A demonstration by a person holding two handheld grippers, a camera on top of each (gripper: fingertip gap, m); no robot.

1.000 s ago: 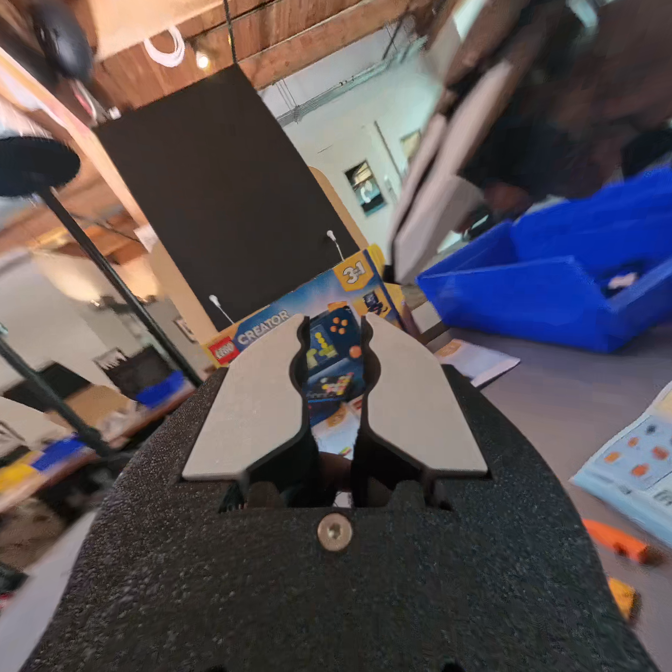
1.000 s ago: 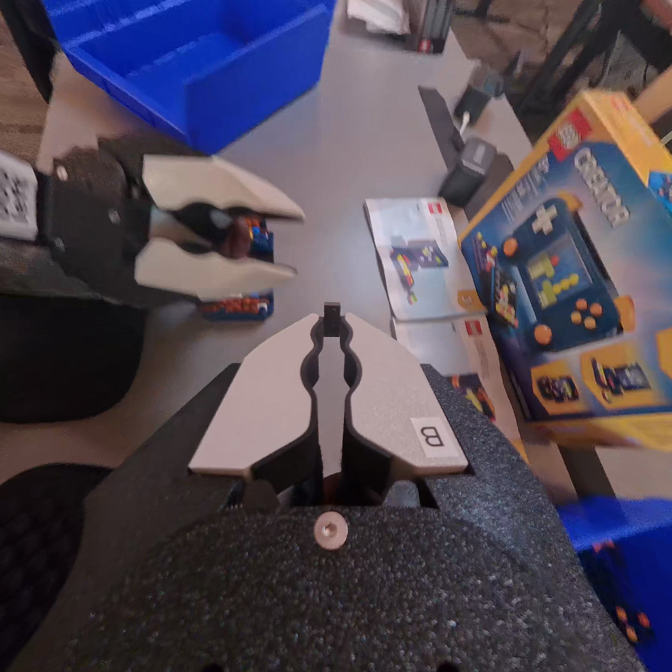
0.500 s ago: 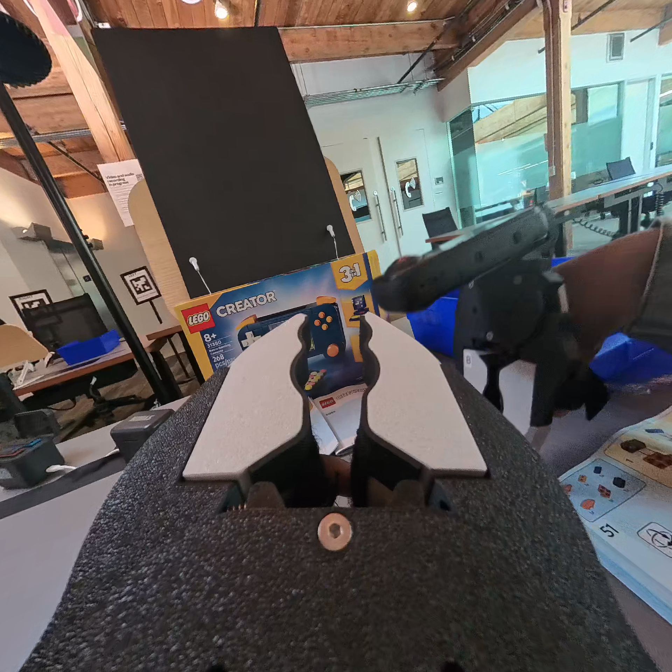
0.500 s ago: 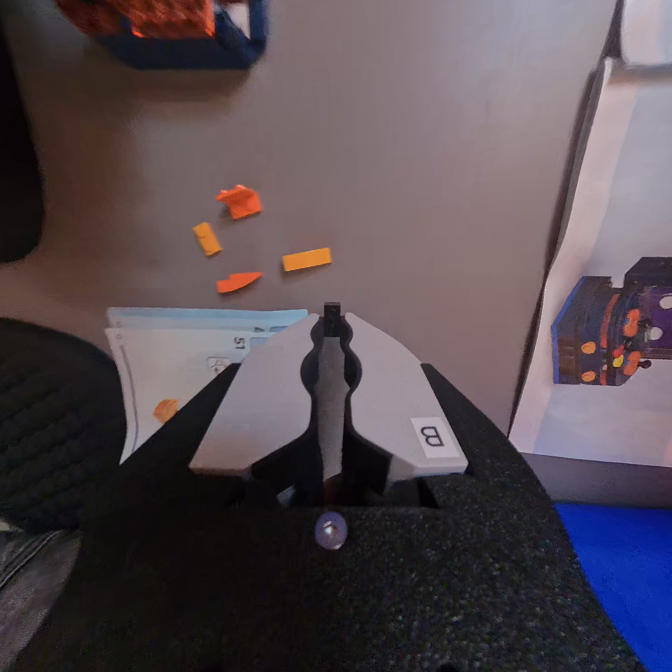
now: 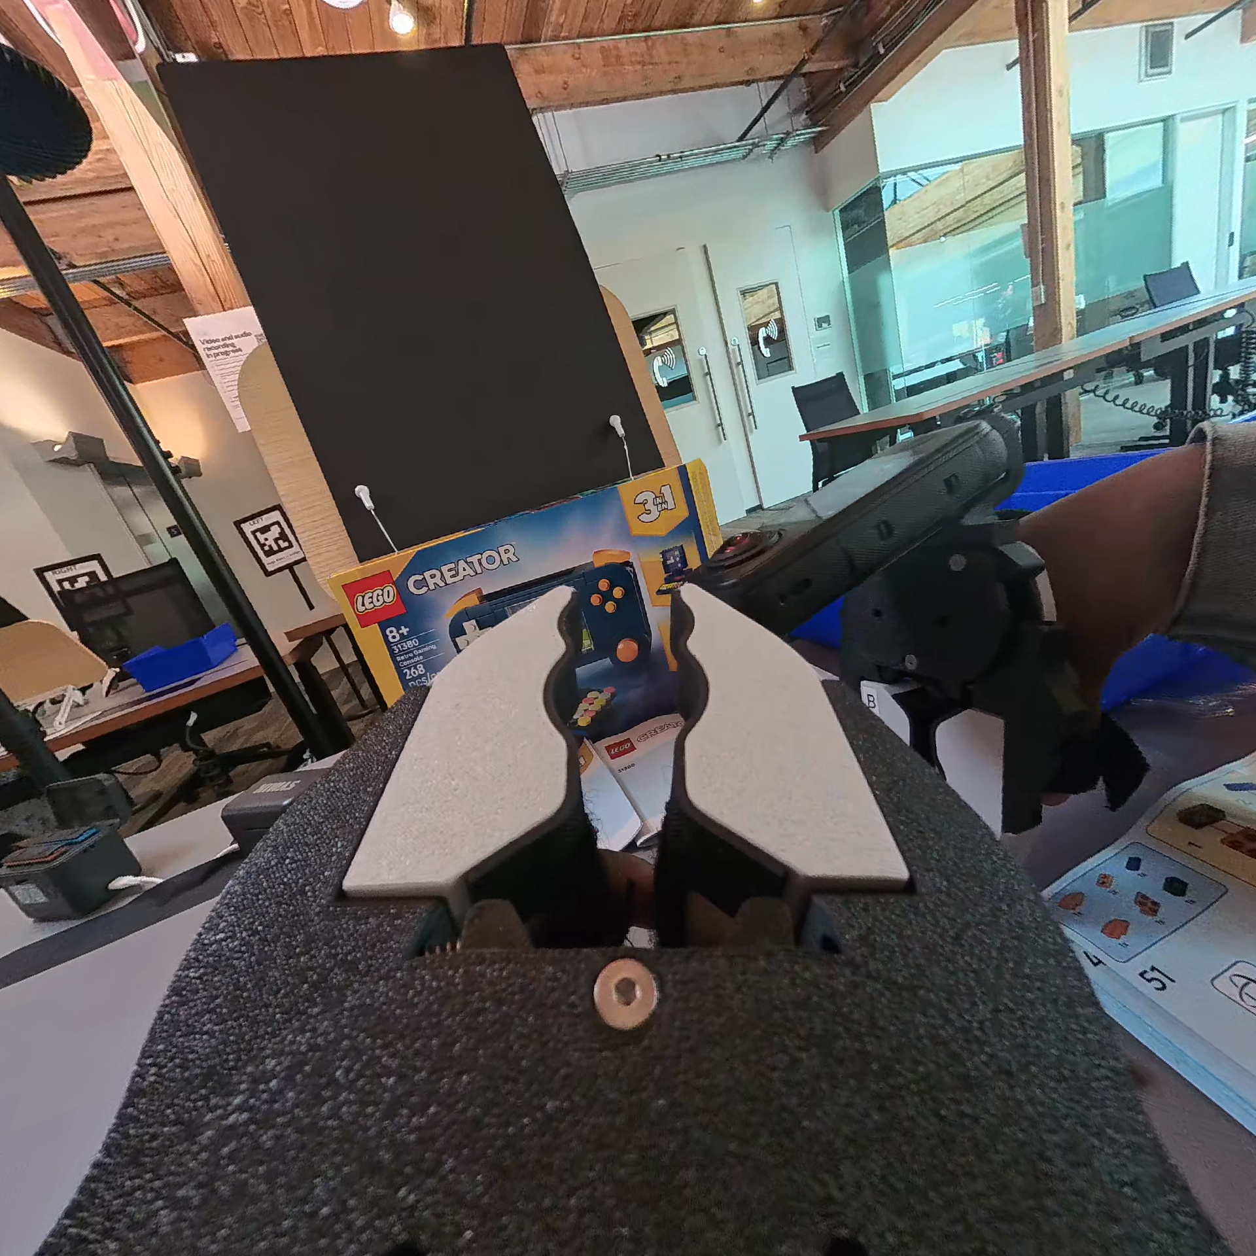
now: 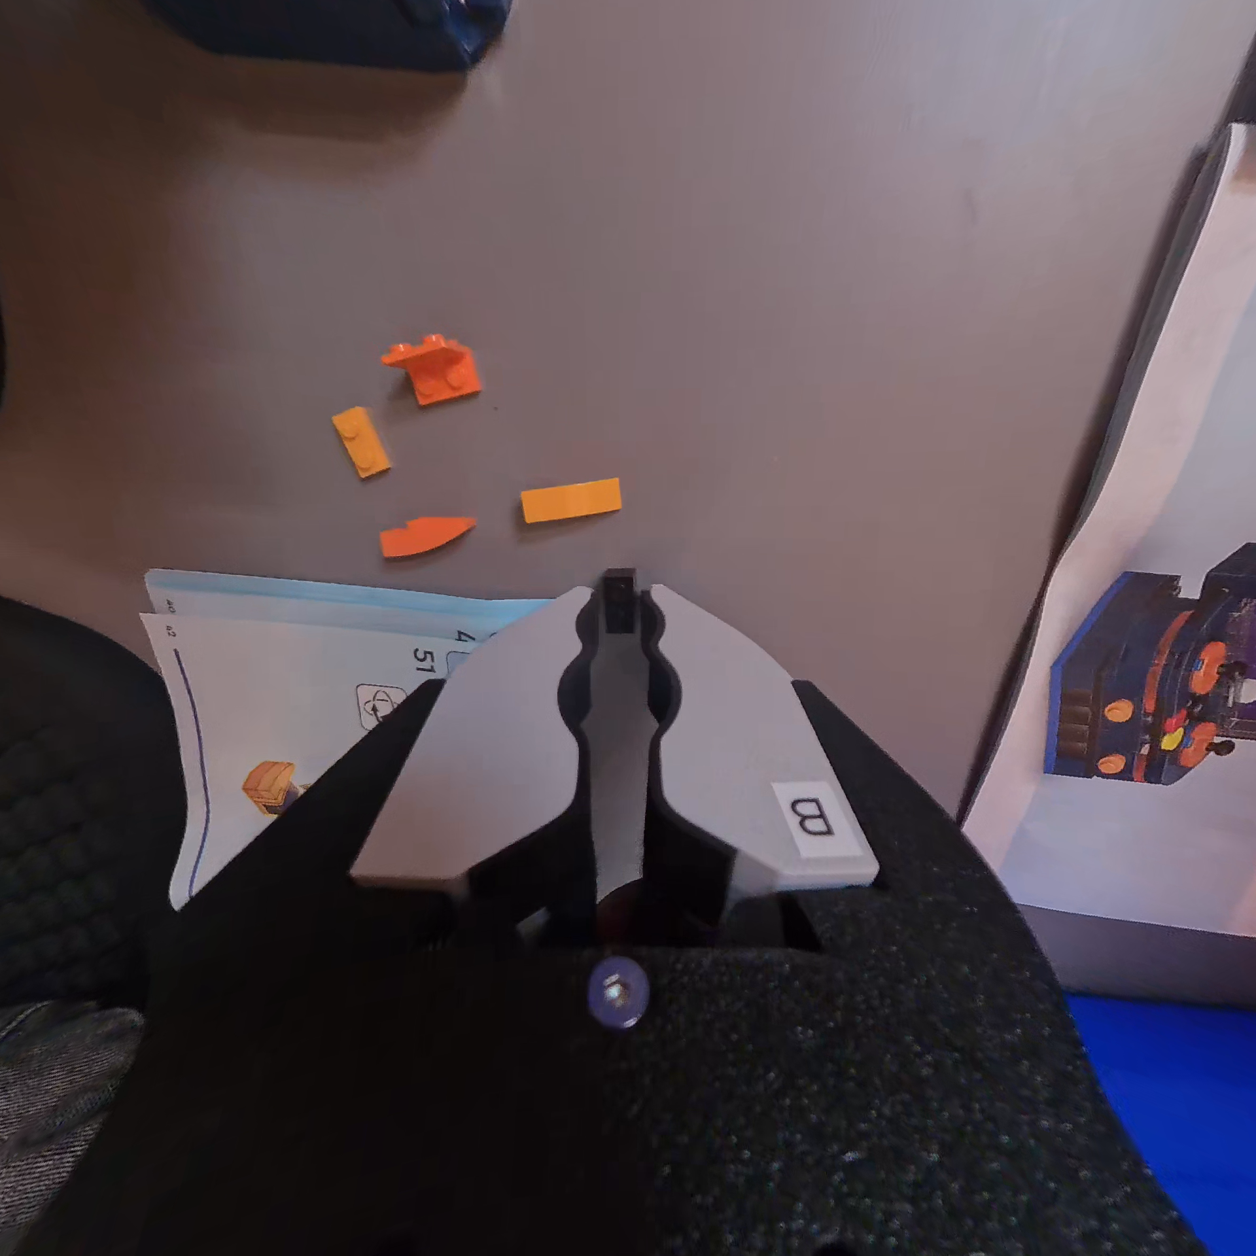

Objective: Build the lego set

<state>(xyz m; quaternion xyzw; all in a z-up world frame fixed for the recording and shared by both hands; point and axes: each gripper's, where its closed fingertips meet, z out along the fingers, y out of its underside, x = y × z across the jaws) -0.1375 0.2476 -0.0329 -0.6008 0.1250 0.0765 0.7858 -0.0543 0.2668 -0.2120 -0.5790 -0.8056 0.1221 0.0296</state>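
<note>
My right gripper [image 6: 617,590] points down at the grey table [image 6: 747,272] and is shut on a small black brick [image 6: 619,601] that sticks out past its fingertips. Just ahead of it lie a flat orange tile [image 6: 571,499], an orange curved wedge [image 6: 425,537], a light-orange plate [image 6: 361,442] and an orange bracket [image 6: 438,370]. My left gripper [image 5: 622,595] is held level above the table with its fingers apart and nothing between them. It faces an upright brick-set box [image 5: 516,591]. The right gripper's black body [image 5: 938,612] and the hand holding it show at the right of the left wrist view.
An open instruction booklet [image 6: 306,679] lies under the right gripper, also in the left wrist view [image 5: 1155,917]. Another printed page [image 6: 1155,544] lies at the right. A dark blue built model [image 6: 340,34] sits at the far edge. Blue bins [image 6: 1189,1087] [image 5: 1155,666] stand close. My hands' fingertips stand some 20 centimetres from each other.
My right gripper tipped down from looking across the table to the orange pieces, the black brick still in its tips. My left gripper's view swung level towards the box. Both have hardly moved in the last half second.
</note>
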